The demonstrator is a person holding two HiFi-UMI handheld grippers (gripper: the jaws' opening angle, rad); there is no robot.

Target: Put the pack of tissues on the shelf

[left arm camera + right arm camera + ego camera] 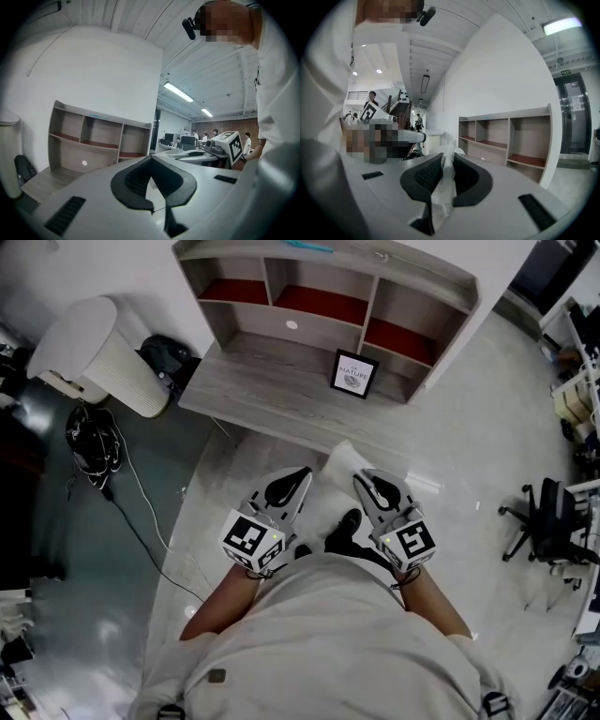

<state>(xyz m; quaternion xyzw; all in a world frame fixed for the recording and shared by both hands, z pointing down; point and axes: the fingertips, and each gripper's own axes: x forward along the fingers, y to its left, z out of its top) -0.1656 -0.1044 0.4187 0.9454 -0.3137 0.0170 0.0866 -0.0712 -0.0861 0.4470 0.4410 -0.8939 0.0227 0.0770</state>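
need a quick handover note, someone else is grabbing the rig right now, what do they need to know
left hand-held gripper: shut, it seems, on a pale edge of the pack of tissues.
right hand-held gripper: shut on the pack's wrapper.
pack: held in the air between the two, in front of the person, short of the desk.
shelf: ahead, at the back of the desk, three open compartments. A framed picture stands on the desktop below the right one.
done: pack is picked up.
left: bring it to the shelf, set it in, release both.
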